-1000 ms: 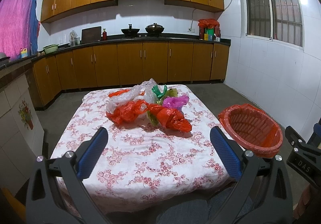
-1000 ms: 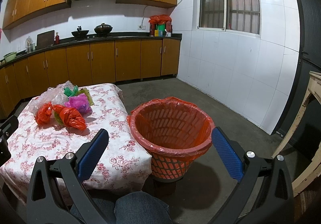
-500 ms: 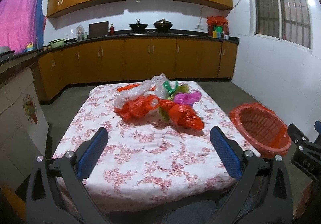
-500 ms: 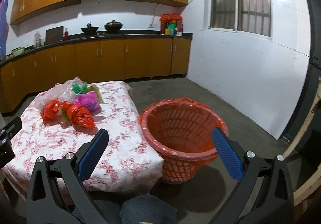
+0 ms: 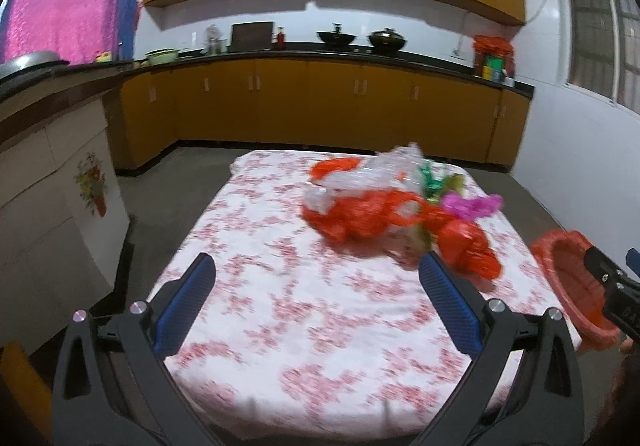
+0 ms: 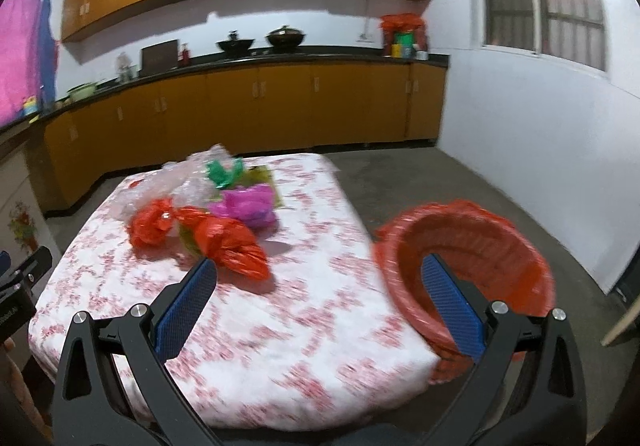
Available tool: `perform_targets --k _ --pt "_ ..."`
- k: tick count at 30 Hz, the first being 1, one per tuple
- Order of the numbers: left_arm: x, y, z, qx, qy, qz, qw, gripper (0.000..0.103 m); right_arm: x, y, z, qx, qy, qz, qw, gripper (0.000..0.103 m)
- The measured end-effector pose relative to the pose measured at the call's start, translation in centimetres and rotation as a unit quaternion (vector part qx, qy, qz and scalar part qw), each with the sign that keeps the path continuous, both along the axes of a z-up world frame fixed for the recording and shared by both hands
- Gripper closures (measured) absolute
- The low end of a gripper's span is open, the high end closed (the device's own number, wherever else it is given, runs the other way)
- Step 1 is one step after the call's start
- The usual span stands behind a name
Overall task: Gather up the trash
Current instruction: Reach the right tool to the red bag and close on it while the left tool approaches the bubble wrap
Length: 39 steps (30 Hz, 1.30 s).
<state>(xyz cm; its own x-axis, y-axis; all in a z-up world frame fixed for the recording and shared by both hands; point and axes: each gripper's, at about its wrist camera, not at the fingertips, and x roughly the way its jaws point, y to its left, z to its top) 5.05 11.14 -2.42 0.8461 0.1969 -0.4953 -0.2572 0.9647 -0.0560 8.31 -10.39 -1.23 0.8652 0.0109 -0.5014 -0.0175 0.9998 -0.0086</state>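
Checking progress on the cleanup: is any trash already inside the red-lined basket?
No, the red-lined basket shows only its liner inside, while the crumpled plastic bags all lie on the floral tablecloth.

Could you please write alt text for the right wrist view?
The open right gripper hovers over a floral-clothed table holding crumpled red, pink, green and clear plastic bags. A red-lined plastic basket stands beside it, kitchen cabinets behind.
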Motion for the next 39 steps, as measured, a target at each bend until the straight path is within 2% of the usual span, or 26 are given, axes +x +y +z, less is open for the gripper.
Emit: perform_targets --k 5,10,19,22,25,27,30,36,39 --pt "1.0 3.0 -0.2 -0.007 -0.002 0.026 0.9996 0.004 3.4 3.2 -1.4 -0.015 0.006 0.031 0.999 0.002" --pt "2.0 4.8 -0.7 -0.008 0.002 0.041 0.9991 0.004 7.1 5.3 -3.6 -0.007 0.031 0.060 0.998 0.002" --pt "3.8 6.6 -2.2 -0.020 0.015 0.047 0.9986 0.004 12.1 7.0 -6.5 -0.015 0.068 0.056 0.996 0.004" --pt "4.3 6.8 -2.6 -0.022 0.019 0.046 0.9985 0.004 13.1 7.1 -7.2 -0.012 0.084 0.062 0.994 0.011" --pt "5.0 6.8 -2.8 -0.019 0.020 0.044 0.9986 0.004 13.7 7.0 -7.8 -0.001 0.100 0.074 0.992 0.023" --pt "5.4 6.7 -2.9 -0.017 0.019 0.043 0.9987 0.004 13.8 7.0 -8.1 0.010 0.108 0.082 0.991 0.035" --pt "6.0 6.5 -2.9 -0.017 0.019 0.040 0.9989 0.004 13.6 6.8 -8.4 0.021 0.113 0.089 0.989 0.046" --pt "6.8 5.7 -3.0 -0.011 0.021 0.030 0.9993 0.004 13.1 6.5 -8.1 0.029 0.108 0.094 0.989 0.059" --pt "7.1 5.3 -3.0 -0.010 0.021 0.025 0.9994 0.004 12.3 6.2 -7.5 0.038 0.104 0.101 0.989 0.061"
